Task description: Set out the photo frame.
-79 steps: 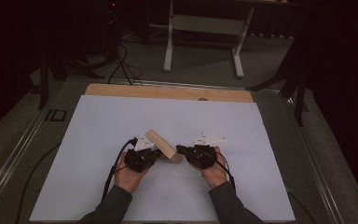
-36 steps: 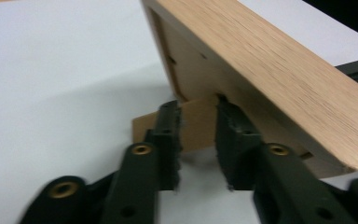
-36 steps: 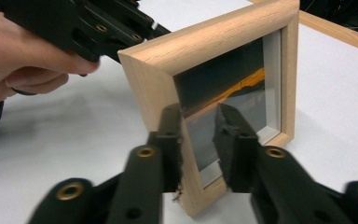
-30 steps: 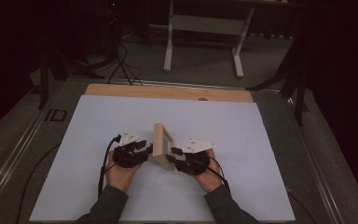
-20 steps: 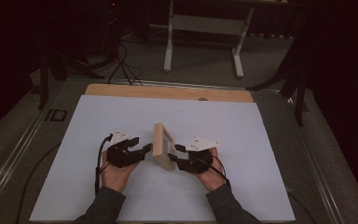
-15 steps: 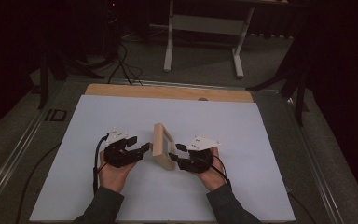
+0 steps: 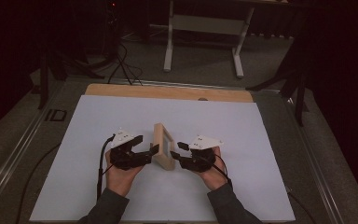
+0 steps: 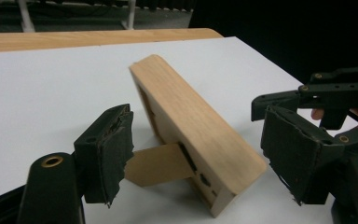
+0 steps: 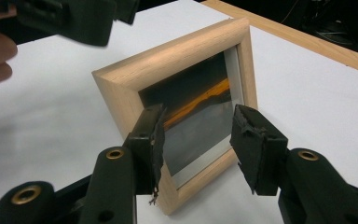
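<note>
A small light-wood picture frame (image 7: 163,145) stands upright on the white sheet (image 7: 242,126), propped by a cardboard leg (image 8: 161,164) at its back. My left gripper (image 7: 152,151) is at the frame's back side. Its jaws have just been opening and stand wide, with the frame's near end (image 8: 214,140) between them, untouched by the pads. My right gripper (image 7: 179,153) faces the glass front (image 9: 200,116). Its jaws (image 9: 203,142) opened a moment ago and stand open just in front of the frame's lower corner, pressing on nothing.
The sheet covers a wooden tabletop whose bare strip (image 7: 168,92) shows at the back. Beyond it on the dark floor stand a metal table stand (image 7: 205,28) and loose cables (image 7: 121,60). Open sheet lies all around the frame.
The frame, earlier tilted between both grippers, now stands upright on the sheet. The left gripper drew off it slightly and its jaws spread. The right hand stays put.
</note>
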Tool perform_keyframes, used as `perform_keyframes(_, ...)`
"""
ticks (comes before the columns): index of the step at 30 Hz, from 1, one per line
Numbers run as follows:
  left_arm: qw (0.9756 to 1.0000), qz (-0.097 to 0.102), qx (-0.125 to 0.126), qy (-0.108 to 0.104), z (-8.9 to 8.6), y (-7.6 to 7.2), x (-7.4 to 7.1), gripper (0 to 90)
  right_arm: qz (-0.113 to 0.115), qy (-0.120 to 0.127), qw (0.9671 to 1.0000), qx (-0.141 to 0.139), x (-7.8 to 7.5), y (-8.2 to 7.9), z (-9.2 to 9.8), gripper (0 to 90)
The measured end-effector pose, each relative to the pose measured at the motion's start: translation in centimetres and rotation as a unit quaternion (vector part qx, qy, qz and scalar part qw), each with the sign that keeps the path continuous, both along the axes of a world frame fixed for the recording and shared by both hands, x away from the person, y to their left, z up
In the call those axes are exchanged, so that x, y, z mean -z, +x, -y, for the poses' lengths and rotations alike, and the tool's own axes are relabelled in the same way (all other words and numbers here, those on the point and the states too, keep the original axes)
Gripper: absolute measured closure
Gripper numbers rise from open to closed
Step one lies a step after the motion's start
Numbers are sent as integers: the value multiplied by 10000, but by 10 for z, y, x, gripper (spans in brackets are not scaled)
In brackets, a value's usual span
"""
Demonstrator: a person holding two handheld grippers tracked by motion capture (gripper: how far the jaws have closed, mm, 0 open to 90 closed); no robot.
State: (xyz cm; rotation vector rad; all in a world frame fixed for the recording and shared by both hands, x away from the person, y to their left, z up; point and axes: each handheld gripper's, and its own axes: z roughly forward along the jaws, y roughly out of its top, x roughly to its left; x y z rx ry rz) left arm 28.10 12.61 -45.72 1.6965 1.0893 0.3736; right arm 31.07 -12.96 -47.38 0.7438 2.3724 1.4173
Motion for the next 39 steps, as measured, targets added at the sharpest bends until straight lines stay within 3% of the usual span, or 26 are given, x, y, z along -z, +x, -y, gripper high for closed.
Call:
perform_keyframes(6, 9998, -133, 137, 92, 16, 4, 8, 222, 31, 38, 10000, 35, -2, 1, 3, 536)
perform_keyframes(15, 9988, -433, 22, 243, 26, 11, 20, 246, 108, 88, 9998, 129, -8, 1, 8, 538)
perform_keyframes(18, 9983, -553, 87, 142, 26, 13, 25, 280, 118, 106, 9998, 154, -9, 1, 9, 538)
perform_keyframes(30, 9983, -529, 220, 94, 27, 11, 23, 399, 163, 65, 9997, 156, -10, 1, 9, 538)
perform_keyframes(39, 9983, -541, 182, 147, 25, 10, 21, 463, 227, 66, 9995, 205, -12, 0, 11, 538)
